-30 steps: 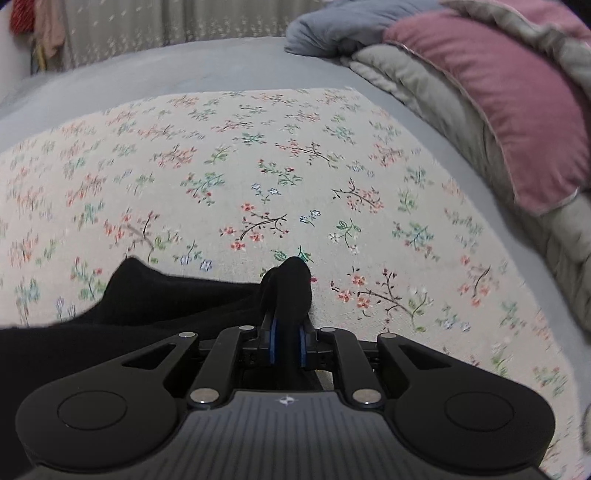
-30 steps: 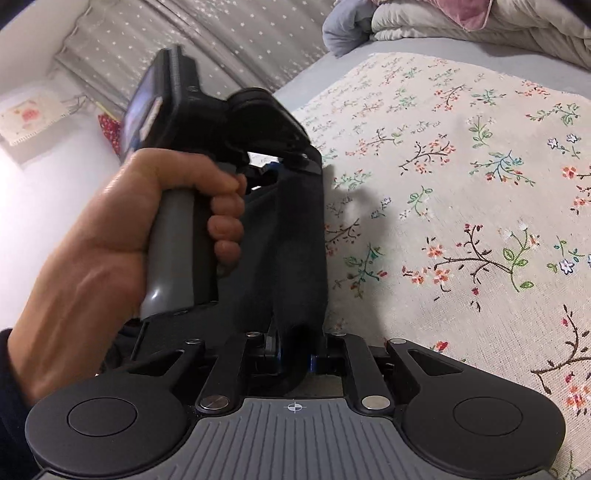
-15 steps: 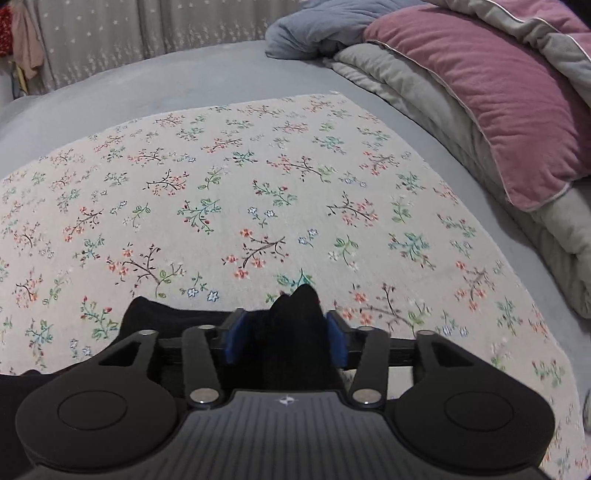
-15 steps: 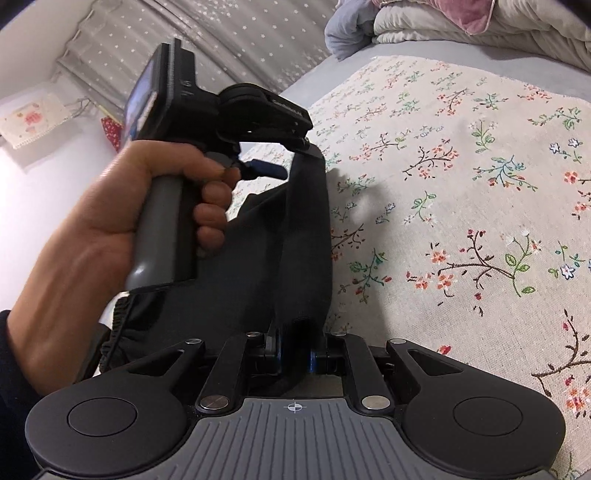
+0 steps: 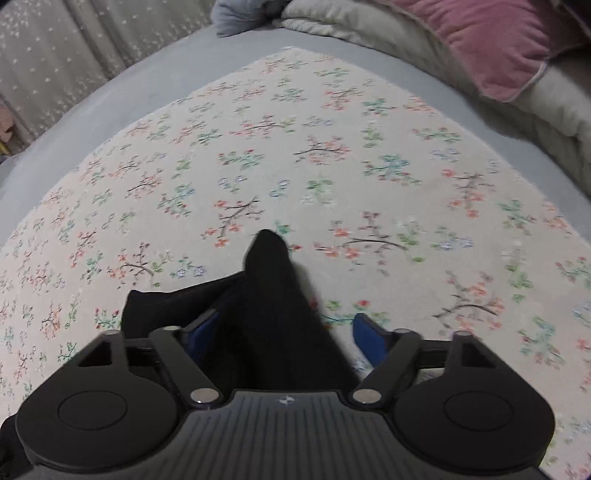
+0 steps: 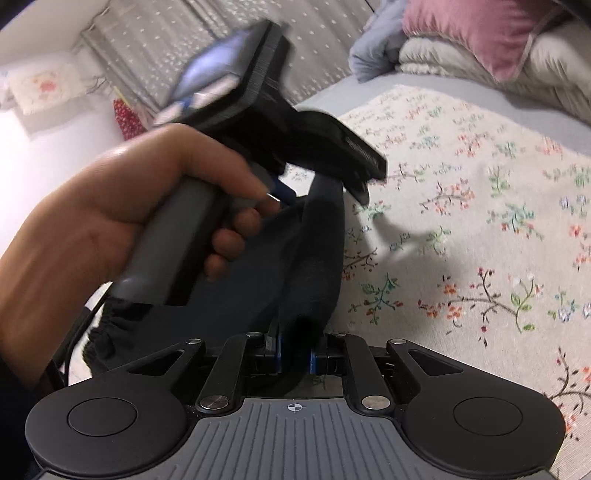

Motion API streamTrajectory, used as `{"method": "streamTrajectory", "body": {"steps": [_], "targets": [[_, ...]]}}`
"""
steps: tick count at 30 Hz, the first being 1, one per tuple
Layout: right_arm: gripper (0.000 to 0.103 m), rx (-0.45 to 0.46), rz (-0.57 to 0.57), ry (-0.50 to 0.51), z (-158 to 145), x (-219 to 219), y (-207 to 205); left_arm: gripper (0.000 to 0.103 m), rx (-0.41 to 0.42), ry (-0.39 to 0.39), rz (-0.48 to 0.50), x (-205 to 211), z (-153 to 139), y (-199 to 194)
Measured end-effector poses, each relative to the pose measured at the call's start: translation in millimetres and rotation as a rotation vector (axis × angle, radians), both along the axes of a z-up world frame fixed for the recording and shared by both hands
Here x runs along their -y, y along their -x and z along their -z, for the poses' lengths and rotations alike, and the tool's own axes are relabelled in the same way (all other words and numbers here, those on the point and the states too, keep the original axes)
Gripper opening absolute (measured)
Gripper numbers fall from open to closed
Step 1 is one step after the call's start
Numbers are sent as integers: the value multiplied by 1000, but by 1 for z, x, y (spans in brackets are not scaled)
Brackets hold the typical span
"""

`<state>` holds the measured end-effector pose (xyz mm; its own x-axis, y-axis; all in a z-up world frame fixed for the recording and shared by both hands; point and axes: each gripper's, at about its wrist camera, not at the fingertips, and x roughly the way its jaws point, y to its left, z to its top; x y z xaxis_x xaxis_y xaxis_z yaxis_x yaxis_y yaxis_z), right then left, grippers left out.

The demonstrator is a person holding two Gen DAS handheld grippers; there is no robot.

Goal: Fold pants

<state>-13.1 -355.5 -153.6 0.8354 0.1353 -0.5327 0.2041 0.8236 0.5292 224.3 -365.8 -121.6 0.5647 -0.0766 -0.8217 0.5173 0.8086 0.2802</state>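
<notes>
The black pants (image 5: 273, 317) lie near on the flowery blanket (image 5: 332, 155). The left claw (image 5: 280, 332) is wide apart, maybe letting go. The right claw (image 6: 294, 356) is clamped on the pants; hold tight and keep the edge flat

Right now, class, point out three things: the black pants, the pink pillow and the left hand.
black pants (image 5: 273, 295), left wrist view, raised fold between the open fingers.
pink pillow (image 5: 491, 40), left wrist view, its front face.
left hand (image 6: 110, 206), right wrist view, back of the hand.

2 wrist fisheyes, low over floral cloth (image 5: 332, 166); both face pink pillow (image 6: 480, 33).
</notes>
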Motion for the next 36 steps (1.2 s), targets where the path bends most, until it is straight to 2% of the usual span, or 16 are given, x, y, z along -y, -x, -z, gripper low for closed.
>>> {"method": "streamTrajectory", "body": {"steps": [2, 5, 10, 13, 14, 15, 17, 19, 20, 21, 25, 28, 29, 30, 33, 36], "targets": [[13, 25, -13, -24, 0, -2, 0, 59, -16, 16, -29, -6, 4, -7], [13, 32, -4, -52, 0, 1, 0, 40, -28, 69, -54, -15, 3, -10], [23, 44, 27, -143, 7, 7, 0, 32, -30, 140, -99, -28, -5, -11], [57, 70, 60, -186, 10, 10, -1, 32, -34, 177, -120, -32, -9, -11], [74, 84, 71, -195, 10, 11, 0, 32, -34, 183, -121, -32, -11, -10], [79, 97, 87, -200, 9, 12, -1, 32, -32, 190, -125, -33, -12, -9], [78, 102, 102, -210, 10, 13, -3, 32, -37, 215, -137, -37, -16, -9], [57, 78, 114, -212, 14, 14, -6, 32, -43, 230, -141, -41, -19, -10], [30, 58, 119, -196, 15, 15, -8, 32, -43, 233, -140, -43, -20, -11], [19, 38, 131, -180, 16, 15, -9, 32, -50, 239, -139, -44, -21, -12], [16, 8, 146, -177, 18, 18, -10, 35, -94, 300, -109, -55, -22, -16], [15, -9, 147, -157, 20, 16, -12, 74, -97, 377, -77, -70, -26, -12], [15, -12, 149, -159, 22, 17, -12, 93, -72, 399, -72, -78, -27, -7], [15, -14, 151, -160, 22, 16, -12, 101, -39, 418, -77, -88, -29, -2], [15, -14, 155, -162, 23, 17, -11, 101, 28, 484, -132, -127, -32, 13], [16, -15, 158, -163, 22, 17, -12, 101, 70, 549, -281, -182, -30, 24]]}}
